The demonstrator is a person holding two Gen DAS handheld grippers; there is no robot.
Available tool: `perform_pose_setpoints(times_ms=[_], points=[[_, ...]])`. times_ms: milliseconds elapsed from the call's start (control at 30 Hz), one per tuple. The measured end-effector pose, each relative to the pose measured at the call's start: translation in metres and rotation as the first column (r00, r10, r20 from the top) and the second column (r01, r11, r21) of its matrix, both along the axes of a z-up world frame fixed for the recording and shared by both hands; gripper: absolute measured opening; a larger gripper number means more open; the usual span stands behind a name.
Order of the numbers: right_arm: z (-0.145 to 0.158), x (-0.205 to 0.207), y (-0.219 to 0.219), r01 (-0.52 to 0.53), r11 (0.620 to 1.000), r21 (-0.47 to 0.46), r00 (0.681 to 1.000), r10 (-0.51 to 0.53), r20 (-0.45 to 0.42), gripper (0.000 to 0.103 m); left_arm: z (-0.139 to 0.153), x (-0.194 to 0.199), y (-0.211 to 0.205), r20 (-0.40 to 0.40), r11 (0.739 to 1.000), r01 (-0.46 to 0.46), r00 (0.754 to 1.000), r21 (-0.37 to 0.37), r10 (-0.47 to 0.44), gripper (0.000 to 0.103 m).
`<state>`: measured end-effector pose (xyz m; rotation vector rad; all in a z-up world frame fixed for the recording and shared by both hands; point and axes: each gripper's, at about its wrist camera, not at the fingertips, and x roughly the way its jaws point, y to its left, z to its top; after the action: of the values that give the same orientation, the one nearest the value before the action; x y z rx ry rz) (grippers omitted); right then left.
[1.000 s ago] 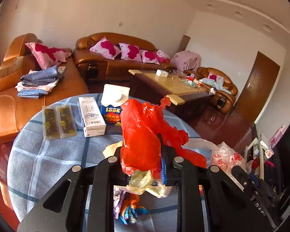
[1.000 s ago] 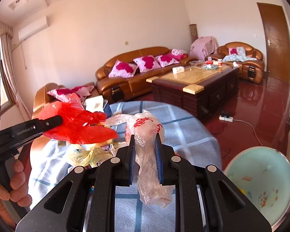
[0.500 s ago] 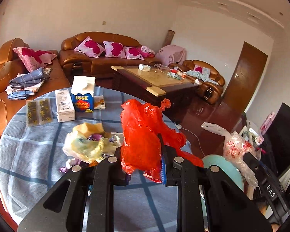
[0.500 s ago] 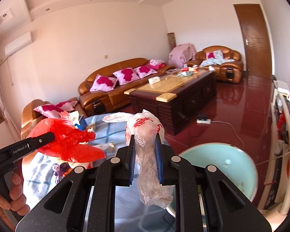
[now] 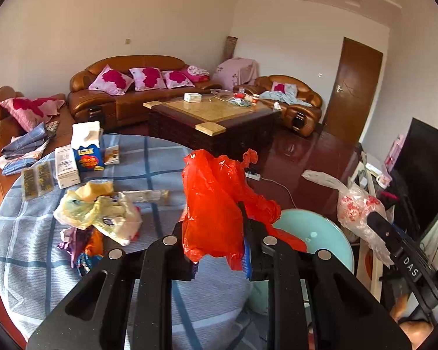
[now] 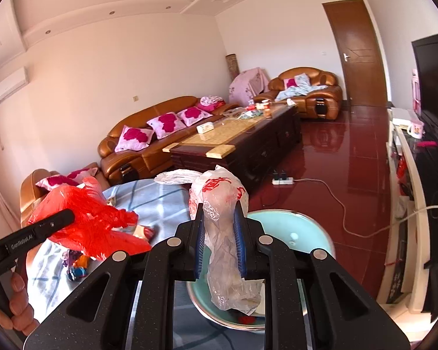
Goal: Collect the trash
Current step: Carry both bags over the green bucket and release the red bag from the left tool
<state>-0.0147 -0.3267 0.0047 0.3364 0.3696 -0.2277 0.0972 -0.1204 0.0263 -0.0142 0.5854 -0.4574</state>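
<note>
My left gripper (image 5: pixel 219 227) is shut on a crumpled red plastic bag (image 5: pixel 216 198), held over the right edge of the round table (image 5: pixel 29 262) with its blue checked cloth. My right gripper (image 6: pixel 219 224) is shut on a clear plastic bag with red print (image 6: pixel 219 198), hanging above a light turquoise bin (image 6: pixel 295 230) that stands on the floor beside the table. In the left wrist view the bin (image 5: pixel 315 239) shows just right of the red bag, and the right gripper's clear bag (image 5: pixel 356 207) hangs beyond it. The red bag (image 6: pixel 87 218) also appears at the left of the right wrist view.
A heap of yellow bags and wrappers (image 5: pixel 96 215) lies on the table, with cartons and a tissue box (image 5: pixel 87 148) behind. Brown leather sofas (image 5: pixel 131 93), a dark coffee table (image 5: pixel 213 119), a power strip with cable (image 6: pixel 283 180) and a TV stand (image 6: pixel 408 204) surround the red floor.
Both grippers have swung right, away from the table's middle toward the bin, each still holding its bag. The trash heap now lies to the left and the bin has come under the right gripper.
</note>
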Motion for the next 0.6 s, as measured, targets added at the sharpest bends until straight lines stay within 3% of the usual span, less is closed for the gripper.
perform_pose_setpoints(times_ms=[600], points=[[-0.027,-0.014,-0.038,0.087,0.995,0.046,0.994,-0.084,-0.066,0.019,-0.027,-0.028,-0.088,-0.033,0.985,0.126,0.992,0.114,-0.123,0.022]])
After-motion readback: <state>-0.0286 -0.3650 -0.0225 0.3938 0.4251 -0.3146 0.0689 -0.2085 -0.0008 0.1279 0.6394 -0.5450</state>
